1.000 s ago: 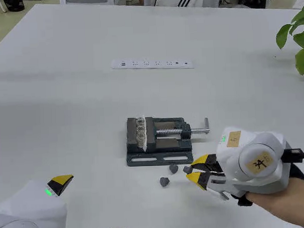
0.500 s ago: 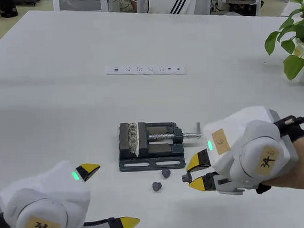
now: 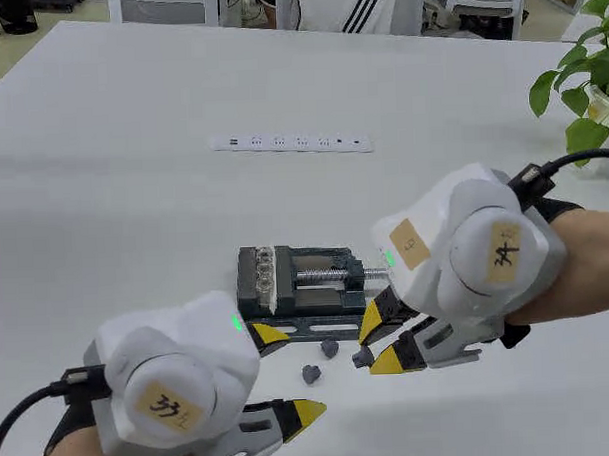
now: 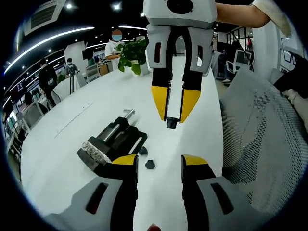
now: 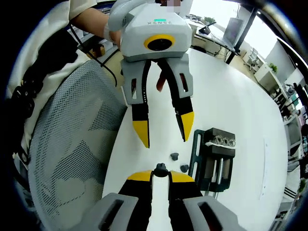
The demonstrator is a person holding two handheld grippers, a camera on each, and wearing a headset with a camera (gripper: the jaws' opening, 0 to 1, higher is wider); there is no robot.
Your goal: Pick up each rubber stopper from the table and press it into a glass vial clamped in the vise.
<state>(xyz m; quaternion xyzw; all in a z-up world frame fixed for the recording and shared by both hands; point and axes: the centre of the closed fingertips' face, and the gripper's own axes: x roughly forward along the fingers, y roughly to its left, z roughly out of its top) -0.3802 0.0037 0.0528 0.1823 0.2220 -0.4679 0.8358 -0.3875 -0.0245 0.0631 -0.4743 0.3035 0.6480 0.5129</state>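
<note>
A dark vise (image 3: 305, 288) clamps several glass vials (image 3: 269, 274) at its left end. Two grey rubber stoppers (image 3: 330, 347) (image 3: 311, 373) lie on the white table just in front of it. My right gripper (image 3: 377, 344) hovers to the right of them, shut on a third stopper (image 3: 363, 358), seen between its own jaws (image 5: 160, 169). My left gripper (image 3: 290, 374) is open and empty at the front left, facing the right one. In the left gripper view my left gripper (image 4: 160, 161) points at the right gripper (image 4: 173, 103) and its stopper (image 4: 171, 124), with the vise (image 4: 113, 142) to the left.
A white power strip (image 3: 290, 143) lies farther back on the table. A potted plant (image 3: 580, 88) stands at the right edge. A grey mesh chair (image 5: 72, 134) is behind the left gripper. People and desks fill the background.
The left gripper has come up and in toward the vise. The right gripper has lifted slightly with the stopper in it. The head camera has also shifted.
</note>
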